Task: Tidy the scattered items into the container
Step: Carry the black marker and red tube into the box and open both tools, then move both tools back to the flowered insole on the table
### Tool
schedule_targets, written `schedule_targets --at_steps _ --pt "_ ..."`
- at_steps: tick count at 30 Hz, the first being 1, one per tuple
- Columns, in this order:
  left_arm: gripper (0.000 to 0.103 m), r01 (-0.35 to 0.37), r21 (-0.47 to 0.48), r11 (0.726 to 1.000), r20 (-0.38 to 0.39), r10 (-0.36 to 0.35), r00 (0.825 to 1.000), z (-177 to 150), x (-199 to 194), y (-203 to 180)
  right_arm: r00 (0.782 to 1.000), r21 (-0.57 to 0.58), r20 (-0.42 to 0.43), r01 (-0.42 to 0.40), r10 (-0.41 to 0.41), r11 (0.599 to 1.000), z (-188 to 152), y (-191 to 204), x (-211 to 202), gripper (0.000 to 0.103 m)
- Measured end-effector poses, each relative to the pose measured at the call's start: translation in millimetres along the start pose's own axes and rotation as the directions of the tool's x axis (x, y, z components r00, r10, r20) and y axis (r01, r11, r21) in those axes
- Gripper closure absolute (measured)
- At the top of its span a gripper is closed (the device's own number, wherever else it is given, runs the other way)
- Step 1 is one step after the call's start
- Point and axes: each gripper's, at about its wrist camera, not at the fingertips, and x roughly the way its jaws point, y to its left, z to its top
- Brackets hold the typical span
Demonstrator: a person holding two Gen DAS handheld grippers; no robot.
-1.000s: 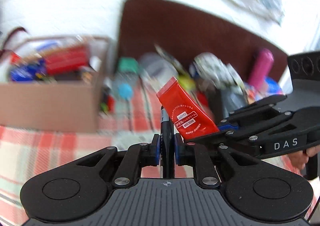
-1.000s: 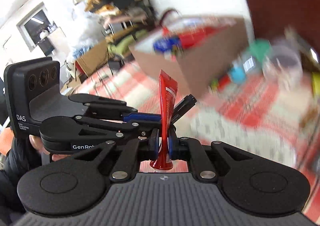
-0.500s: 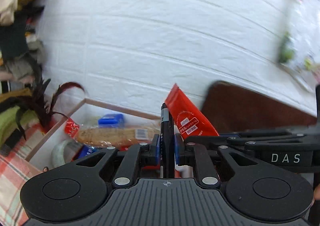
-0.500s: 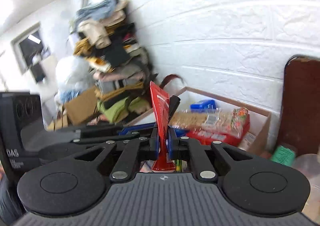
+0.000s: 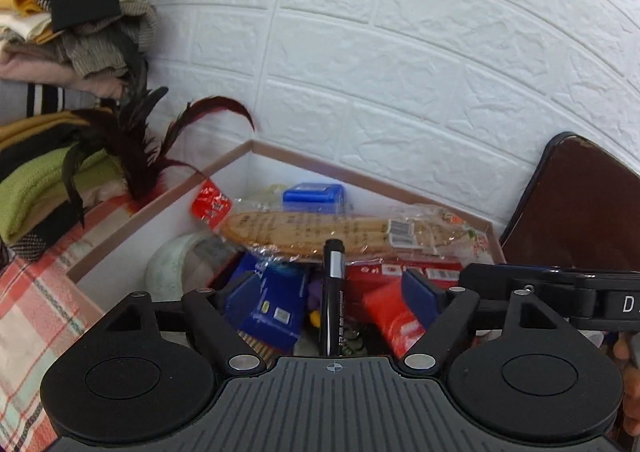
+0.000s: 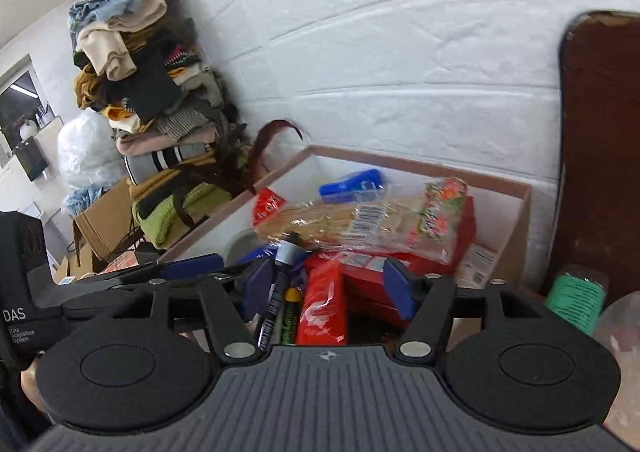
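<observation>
The cardboard box [image 5: 360,176] with white inner walls lies right below both grippers and holds several packets. My left gripper [image 5: 332,294] is open; a black marker pen [image 5: 334,304] stands loose in the gap, touching neither blue pad, its lower end hidden behind the gripper body. A red tube [image 5: 394,316] lies in the box just right of the pen. In the right wrist view my right gripper [image 6: 330,284] is open over the same box [image 6: 400,162], with the red tube [image 6: 324,304] lying between its spread fingers and the marker pen [image 6: 276,300] leaning at the left pad.
A long biscuit packet [image 5: 320,230] and a blue case [image 5: 314,196] sit deeper in the box. Folded clothes [image 5: 60,32] and dark feathers [image 5: 132,140] stand to the left. A brown chair back [image 6: 600,140], a green bottle [image 6: 576,292] and plaid cloth [image 5: 24,316] flank the box.
Both grippers swung from the table up over the box and opened. The left let go of the marker pen; the right let go of the red tube, which now lies in the box.
</observation>
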Motion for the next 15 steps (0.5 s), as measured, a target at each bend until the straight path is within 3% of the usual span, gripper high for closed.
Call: schedule_targets --at_steps 7,15 --pt "0.016 -0.01 0.079 0.997 -0.004 0.01 1.0 -5.8 -13.8 -20.6 0.999 -0.018 -0.038 0.009 -0.009 1.0 -8.9 3.6 -9.4 0.039" --pt "0.016 0.022 0.105 0.994 0.032 -0.025 0.999 -0.7 -50.1 -44.4 1.0 -0.038 0.014 0.001 -0.001 0.999 -8.4 12.2 -55.8 0.037"
